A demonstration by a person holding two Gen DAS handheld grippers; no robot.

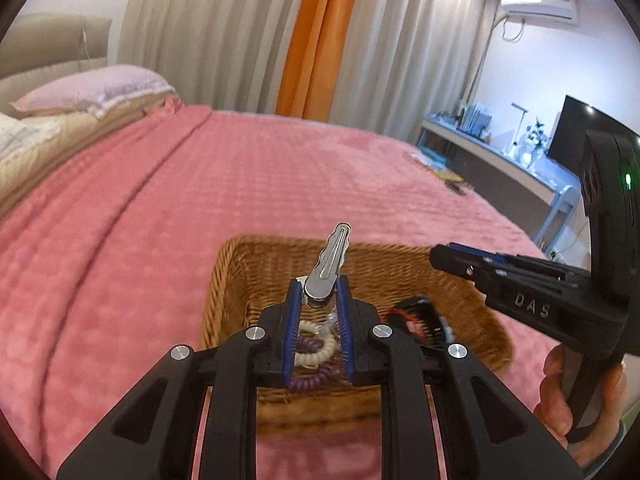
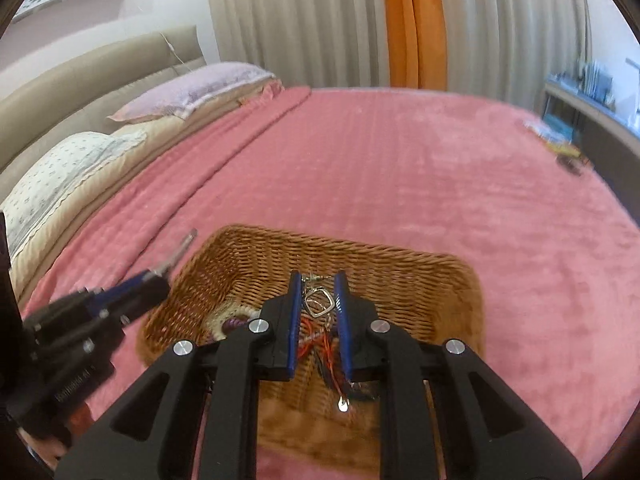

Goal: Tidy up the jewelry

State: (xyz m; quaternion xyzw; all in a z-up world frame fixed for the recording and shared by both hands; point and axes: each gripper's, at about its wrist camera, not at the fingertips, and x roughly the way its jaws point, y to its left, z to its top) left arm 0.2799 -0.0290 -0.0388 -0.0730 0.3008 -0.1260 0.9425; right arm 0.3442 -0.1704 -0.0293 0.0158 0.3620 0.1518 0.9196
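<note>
Your left gripper (image 1: 318, 294) is pinched narrow on a metal hair clip (image 1: 326, 268), gripping its wide hinge end so the long beak sticks up and away over the basket (image 1: 240, 276). That clip looks light, stiff and smooth. Held only at the hinge, it can pivot between the pads, so keep the squeeze steady and avoid quick wrist turns. If you regrip, take it across the flat of the body, not the tapered tip.

Below that gripper, on the basket floor, lie coiled hair ties (image 1: 316, 346), one cream and one purple. They look soft and springy: they will squash and bounce back, so pinch through the coil, not at its edge.

The basket sits on the pink blanket (image 1: 160, 208), at the near side of the bed. It is woven and probably light, so it may slide on the plush cover if you push against its wall.

To the right, your right gripper (image 2: 318, 300) is also narrow, closed on a tangle of jewelry (image 2: 320, 304): a thin silver wire pendant with fine chain, and red threads hanging down toward the basket. This is the delicate one. The wire frame could bend and the chain is slippery and prone to snagging on the wicker. Hold it by the pendant frame, lift straight, and let the dangling part clear the rim. Exactly which strands the pads catch is not clear.
</note>
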